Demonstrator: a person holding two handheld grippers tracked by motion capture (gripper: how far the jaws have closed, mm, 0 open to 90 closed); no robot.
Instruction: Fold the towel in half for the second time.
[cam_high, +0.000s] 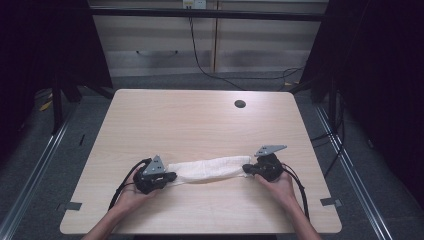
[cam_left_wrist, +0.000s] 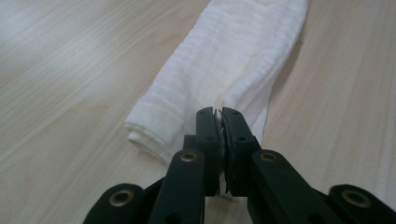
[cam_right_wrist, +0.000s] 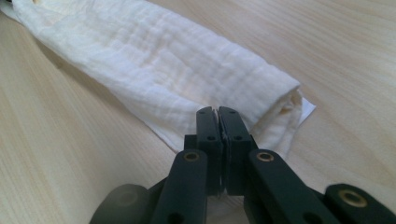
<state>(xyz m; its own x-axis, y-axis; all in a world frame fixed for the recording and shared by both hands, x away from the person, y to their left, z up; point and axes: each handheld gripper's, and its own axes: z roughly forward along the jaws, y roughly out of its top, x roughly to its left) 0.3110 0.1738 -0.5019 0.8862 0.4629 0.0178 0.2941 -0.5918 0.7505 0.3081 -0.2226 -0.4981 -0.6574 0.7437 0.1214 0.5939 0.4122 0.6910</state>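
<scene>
A white cloth (cam_high: 207, 169), folded into a long narrow band, lies across the near part of the wooden table (cam_high: 200, 125). My left gripper (cam_high: 170, 176) is at the cloth's left end, its jaws shut on the cloth's edge (cam_left_wrist: 218, 122). At the right end, my right gripper (cam_high: 247, 169) is shut on the cloth's near edge (cam_right_wrist: 216, 122) too. In the left gripper view the cloth (cam_left_wrist: 224, 65) runs away from the jaws. The right gripper view shows the cloth (cam_right_wrist: 154, 60) as a rolled layer with a thin corner sticking out. Both grippers rest low at the table.
A round cable hole (cam_high: 240, 104) sits at the table's far right. Cabinets (cam_high: 210, 40) and cables (cam_high: 210, 70) stand behind the table. Metal frame rails (cam_high: 30, 175) run along both sides on the floor.
</scene>
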